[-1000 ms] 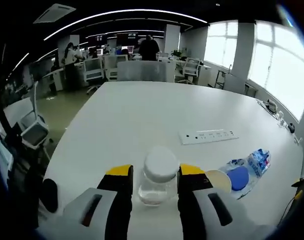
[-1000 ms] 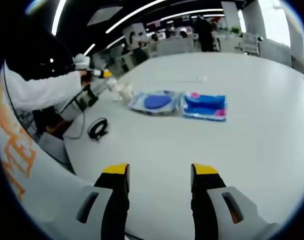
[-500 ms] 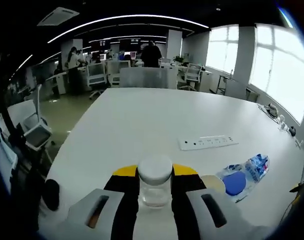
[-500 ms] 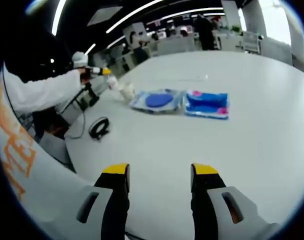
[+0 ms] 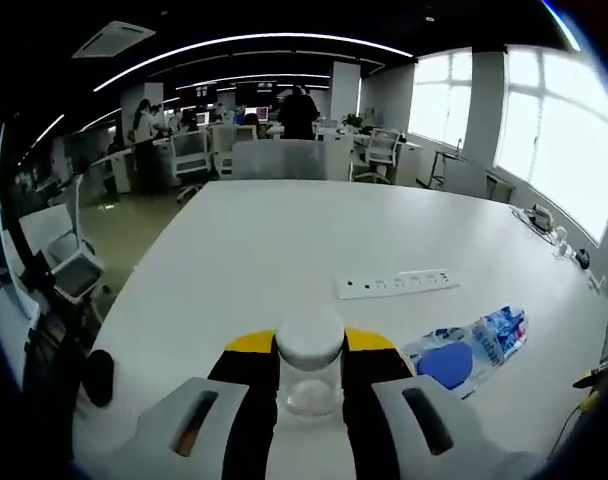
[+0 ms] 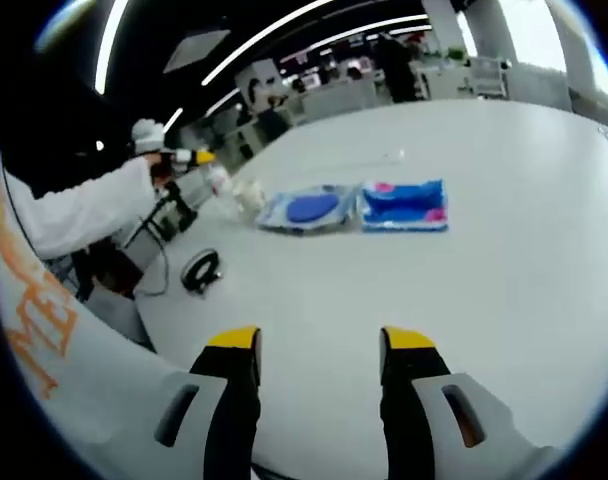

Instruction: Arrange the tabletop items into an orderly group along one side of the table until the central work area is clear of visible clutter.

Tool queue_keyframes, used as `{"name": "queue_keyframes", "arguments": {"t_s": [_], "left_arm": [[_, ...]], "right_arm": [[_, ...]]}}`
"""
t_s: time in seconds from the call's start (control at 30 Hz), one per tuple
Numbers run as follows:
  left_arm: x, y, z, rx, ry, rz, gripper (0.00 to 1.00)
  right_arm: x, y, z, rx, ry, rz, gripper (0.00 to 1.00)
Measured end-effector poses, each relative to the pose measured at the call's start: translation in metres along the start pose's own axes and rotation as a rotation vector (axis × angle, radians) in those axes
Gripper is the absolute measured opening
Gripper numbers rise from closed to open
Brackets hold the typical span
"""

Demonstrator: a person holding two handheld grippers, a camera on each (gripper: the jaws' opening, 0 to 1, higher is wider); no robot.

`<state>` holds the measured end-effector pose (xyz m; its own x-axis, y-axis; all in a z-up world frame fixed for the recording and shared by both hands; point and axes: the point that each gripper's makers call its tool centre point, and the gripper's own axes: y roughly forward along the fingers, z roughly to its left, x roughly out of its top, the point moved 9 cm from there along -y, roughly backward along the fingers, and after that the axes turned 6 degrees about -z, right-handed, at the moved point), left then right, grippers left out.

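The jar (image 5: pixel 309 365), a small clear glass one with a round white lid, sits clamped between the yellow-tipped black jaws of the left tool (image 5: pixel 309 352), held over the near edge of the smooth white table (image 5: pixel 284 250). Just right of the jar lies a crinkly clear packet with a blue disc inside (image 5: pixel 464 348), and beyond that a flat white power strip (image 5: pixel 396 284). To the jar's left, off the table edge, a dark rounded object (image 5: pixel 97 377) shows, too dim to identify. Far past the jar stand office chairs and desks under long ceiling lights.

A second ago the jaws stood apart on either side of the jar; now they are pressed on it, and the pale round lid that lay at the jar's right no longer shows there.

The right gripper view takes in the scene from across the table: the right tool (image 6: pixel 316 345) with its jaws apart and nothing between them; a coiled black cable (image 6: pixel 200 270) near the table edge; then the disc packet (image 6: pixel 306 209) touching a second blue and pink packet (image 6: pixel 404 204). Beyond those, a white-sleeved arm (image 6: pixel 84 208) reaches in with the left tool (image 6: pixel 199 158) and the jar (image 6: pixel 221 178).
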<state>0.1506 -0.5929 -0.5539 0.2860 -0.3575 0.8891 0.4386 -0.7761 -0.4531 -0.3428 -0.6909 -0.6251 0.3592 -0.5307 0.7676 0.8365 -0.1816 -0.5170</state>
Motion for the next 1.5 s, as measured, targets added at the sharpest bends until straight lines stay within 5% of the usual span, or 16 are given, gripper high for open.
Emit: {"name": "queue_keyframes", "arguments": {"t_s": [0.33, 1.5], "left_arm": [[-0.009, 0.005, -0.006, 0.022, 0.045, 0.037, 0.21], [-0.013, 0.008, -0.019, 0.087, 0.07, 0.016, 0.21]], "right_arm": [[-0.002, -0.007, -0.003, -0.015, 0.003, -0.013, 0.47], [-0.001, -0.001, -0.001, 0.006, -0.001, 0.007, 0.46]]}}
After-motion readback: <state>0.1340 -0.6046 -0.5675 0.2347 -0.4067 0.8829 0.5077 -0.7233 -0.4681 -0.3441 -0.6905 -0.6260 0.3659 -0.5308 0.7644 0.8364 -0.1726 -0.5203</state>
